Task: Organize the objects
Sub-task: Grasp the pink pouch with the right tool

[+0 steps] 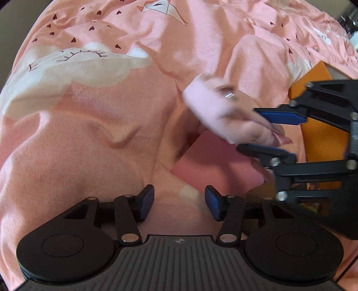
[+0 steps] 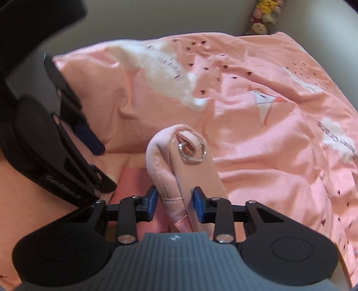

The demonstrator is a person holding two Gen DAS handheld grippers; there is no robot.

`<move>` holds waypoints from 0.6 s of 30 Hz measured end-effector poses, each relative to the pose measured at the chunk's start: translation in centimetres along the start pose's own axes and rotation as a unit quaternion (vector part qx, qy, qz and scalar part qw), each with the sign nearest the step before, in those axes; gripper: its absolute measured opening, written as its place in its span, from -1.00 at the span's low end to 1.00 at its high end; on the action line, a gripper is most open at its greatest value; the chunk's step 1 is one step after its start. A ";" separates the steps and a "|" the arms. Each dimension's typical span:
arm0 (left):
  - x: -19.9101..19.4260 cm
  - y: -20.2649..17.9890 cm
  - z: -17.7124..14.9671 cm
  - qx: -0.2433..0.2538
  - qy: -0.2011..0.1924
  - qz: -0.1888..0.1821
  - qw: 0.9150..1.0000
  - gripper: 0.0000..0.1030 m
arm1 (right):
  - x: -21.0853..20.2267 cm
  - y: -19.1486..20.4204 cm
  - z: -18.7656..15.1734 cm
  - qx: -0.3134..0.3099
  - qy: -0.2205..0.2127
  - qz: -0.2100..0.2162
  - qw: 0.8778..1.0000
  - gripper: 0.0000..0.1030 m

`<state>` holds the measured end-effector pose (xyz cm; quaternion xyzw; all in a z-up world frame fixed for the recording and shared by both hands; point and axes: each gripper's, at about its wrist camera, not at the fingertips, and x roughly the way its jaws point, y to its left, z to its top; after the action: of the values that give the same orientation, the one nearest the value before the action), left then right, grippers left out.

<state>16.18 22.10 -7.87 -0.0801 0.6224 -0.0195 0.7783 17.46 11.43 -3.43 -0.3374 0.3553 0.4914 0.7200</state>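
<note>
A pale pink soft pouch (image 2: 185,165) with a silver ring clasp (image 2: 190,152) sticks up between the blue pads of my right gripper (image 2: 175,201), which is shut on its lower part. In the left wrist view the same pouch (image 1: 208,100) is blurred, held in my right gripper (image 1: 248,128) coming in from the right. My left gripper (image 1: 180,202) is open above the quilt with nothing between its pads. A flat darker pink item (image 1: 214,165) lies on the bed beneath the pouch.
A rumpled pink quilt (image 1: 100,125) with white clouds and small hearts covers the bed. An orange box-like thing (image 1: 317,76) sits at the right behind my right gripper. Plush toys (image 2: 264,15) stand by the beige wall (image 2: 156,20) at the far edge.
</note>
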 end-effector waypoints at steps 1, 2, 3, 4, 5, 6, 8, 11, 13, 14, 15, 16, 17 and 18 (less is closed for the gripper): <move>0.0 -0.1 0.0 -0.008 0.002 -0.005 1.000 0.22 | -0.7 -0.8 -0.1 0.023 -0.002 0.002 1.000 -0.35; 0.0 -0.3 0.0 -0.016 0.004 -0.008 1.000 0.23 | -1.4 -1.5 -0.3 0.046 -0.002 0.004 0.999 -0.35; 0.1 -0.4 0.0 -0.025 0.004 -0.011 1.000 0.24 | -2.0 -2.2 -0.5 0.066 -0.001 0.006 0.998 -0.36; 0.1 -0.5 0.0 -0.035 0.005 -0.013 0.999 0.26 | -2.6 -2.9 -0.8 0.084 -0.001 0.010 0.996 -0.36; 0.3 -0.6 0.1 -0.047 0.007 -0.014 0.999 0.26 | -3.1 -3.5 -1.2 0.099 0.000 0.015 0.995 -0.36; 0.4 -0.6 0.1 -0.058 0.008 -0.016 0.998 0.27 | -3.5 -4.0 -1.6 0.112 0.000 0.019 0.994 -0.36; 0.7 -0.4 0.3 -0.087 0.011 -0.024 0.996 0.28 | -4.3 -4.8 -2.5 0.135 0.000 0.022 0.991 -0.38; 1.0 -0.8 0.5 -0.115 0.015 -0.055 0.992 0.28 | -5.2 -6.1 -3.8 0.171 0.000 0.038 0.984 -0.39; 1.3 -2.0 1.0 -0.121 0.018 -0.065 0.990 0.28 | -5.7 -6.8 -4.9 0.195 0.002 0.049 0.980 -0.39; 1.4 -2.2 1.1 -0.118 0.024 -0.059 0.991 0.28 | -5.7 -7.0 -5.3 0.201 0.004 0.049 0.978 -0.39; 1.6 -2.4 1.2 -0.115 0.032 -0.054 0.991 0.28 | -5.6 -7.2 -5.7 0.204 0.007 0.049 0.978 -0.39; 2.0 -2.3 1.4 -0.116 0.042 -0.055 0.991 0.28 | -5.4 -7.3 -6.1 0.206 0.010 0.049 0.977 -0.39; 2.2 -2.3 1.3 -0.119 0.047 -0.058 0.990 0.28 | -5.1 -7.4 -6.4 0.210 0.013 0.049 0.976 -0.39; 2.3 -2.3 1.4 -0.119 0.053 -0.048 0.990 0.29 | -4.9 -7.6 -6.8 0.216 0.015 0.050 0.975 -0.39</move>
<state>18.18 19.70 -9.47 -0.2010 0.6562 0.0128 0.7272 22.18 1.25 -1.82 -0.1629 0.4803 0.4336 0.7448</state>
